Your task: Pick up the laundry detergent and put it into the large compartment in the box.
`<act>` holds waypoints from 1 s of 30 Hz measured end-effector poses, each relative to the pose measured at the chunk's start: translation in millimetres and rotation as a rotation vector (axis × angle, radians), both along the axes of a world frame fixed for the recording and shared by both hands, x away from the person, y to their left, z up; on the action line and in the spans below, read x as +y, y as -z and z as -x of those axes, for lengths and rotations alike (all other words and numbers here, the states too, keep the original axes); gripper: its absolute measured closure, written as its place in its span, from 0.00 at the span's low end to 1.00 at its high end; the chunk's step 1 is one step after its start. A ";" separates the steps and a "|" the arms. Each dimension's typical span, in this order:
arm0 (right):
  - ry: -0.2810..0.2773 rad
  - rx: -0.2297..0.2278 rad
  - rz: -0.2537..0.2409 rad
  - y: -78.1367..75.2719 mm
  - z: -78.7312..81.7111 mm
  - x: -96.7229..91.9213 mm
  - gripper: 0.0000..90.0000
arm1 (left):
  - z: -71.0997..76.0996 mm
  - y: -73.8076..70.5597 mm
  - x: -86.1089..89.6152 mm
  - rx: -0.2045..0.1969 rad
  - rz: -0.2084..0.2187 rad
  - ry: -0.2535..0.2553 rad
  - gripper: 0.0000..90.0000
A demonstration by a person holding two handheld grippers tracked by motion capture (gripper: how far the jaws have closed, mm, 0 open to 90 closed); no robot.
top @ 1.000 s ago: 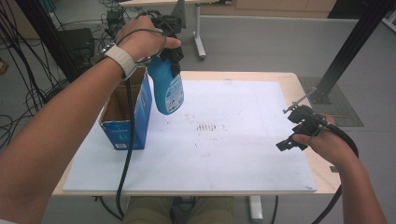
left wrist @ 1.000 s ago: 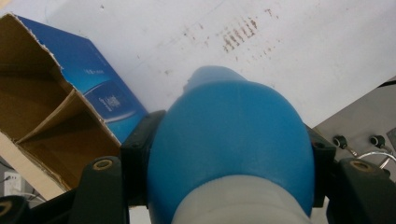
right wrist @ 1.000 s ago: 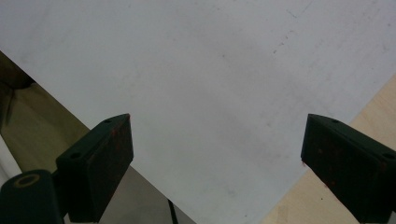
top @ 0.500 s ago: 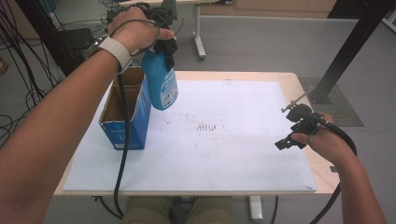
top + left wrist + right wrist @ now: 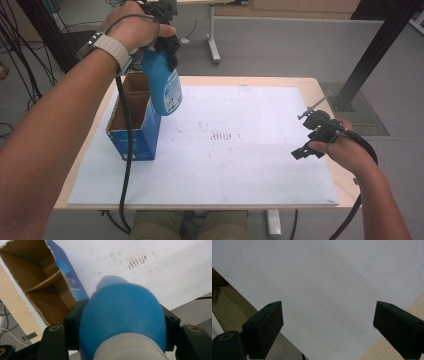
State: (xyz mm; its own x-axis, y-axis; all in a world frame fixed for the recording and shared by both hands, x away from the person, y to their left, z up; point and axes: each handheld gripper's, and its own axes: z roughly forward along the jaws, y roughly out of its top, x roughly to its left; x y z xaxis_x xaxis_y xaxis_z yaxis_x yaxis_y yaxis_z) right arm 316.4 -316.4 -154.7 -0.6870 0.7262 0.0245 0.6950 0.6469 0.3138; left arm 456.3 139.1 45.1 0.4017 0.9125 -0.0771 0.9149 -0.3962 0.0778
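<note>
A blue bottle (image 5: 165, 85) is held clear of the desk (image 5: 260, 82), above the far left part of it, with its body hanging downward and slightly tilted. In the left gripper view the bottle (image 5: 120, 315) is seen gripped at its shoulder, just below a pale neck section, with a black jaw pressed against each side. The left hand-held gripper (image 5: 162, 37) is thus closed on the bottle, and is carried by a hand wearing a pale wristband (image 5: 112, 47). A black cable (image 5: 125, 150) is seen trailing from this hand-held gripper down past the near edge of the desk.

Directly below and to the left of the bottle, an open blue cardboard box (image 5: 135, 117) is standing upright near the left edge of the desk. Its brown interior is divided by a cardboard partition, as shown in the left gripper view (image 5: 42, 282). Whether the bottle's base touches the box rim cannot be determined.

The desk is covered by a white sheet (image 5: 250, 165), marked near the middle by small dark stains (image 5: 222, 136).

The right hand-held gripper (image 5: 312, 137) is held near the right edge of the desk, well apart from the bottle. In the right gripper view its jaws are seen standing wide apart above the white sheet (image 5: 319, 285), with nothing between them.
</note>
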 end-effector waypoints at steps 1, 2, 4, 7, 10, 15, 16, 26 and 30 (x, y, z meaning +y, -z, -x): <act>0.000 0.001 -0.002 0.1 -0.4 0.3 0.10 | 0.2 -0.3 1.9 -0.001 0.001 -0.008 0.42; 0.000 0.001 -0.003 0.1 -0.7 0.4 0.10 | 0.0 -0.5 3.9 0.000 0.002 -0.015 0.42; -0.004 -0.001 -0.004 0.4 -1.2 0.3 0.10 | -0.8 -0.7 9.6 0.002 0.004 -0.028 0.42; -0.006 0.001 -0.002 0.3 -2.2 0.7 0.10 | -1.8 -0.6 16.6 0.005 0.000 -0.050 0.42; -0.008 0.001 -0.003 0.4 -3.4 0.9 0.10 | -2.0 0.0 23.4 0.006 -0.004 -0.072 0.42; -0.019 0.002 -0.002 0.6 -7.7 3.3 0.10 | -0.6 -0.9 34.5 0.001 0.004 -0.100 0.42; -0.021 0.003 -0.003 0.6 -8.6 4.2 0.10 | -0.6 -1.2 37.0 0.002 0.005 -0.104 0.42; -0.039 0.002 -0.004 0.2 -15.5 9.1 0.10 | 4.2 -8.3 53.0 -0.007 0.011 -0.147 0.42; -0.043 0.001 -0.006 0.5 -16.7 10.0 0.10 | 5.7 -12.9 58.4 -0.007 0.012 -0.162 0.42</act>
State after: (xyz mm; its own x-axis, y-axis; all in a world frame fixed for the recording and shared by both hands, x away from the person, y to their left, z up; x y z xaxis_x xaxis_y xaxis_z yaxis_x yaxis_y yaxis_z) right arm 333.1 -306.3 -155.2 -0.7179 0.6956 0.0295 0.6666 0.6746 0.3170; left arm 450.6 197.5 58.0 0.2504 0.9643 -0.0859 0.9660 -0.2430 0.0883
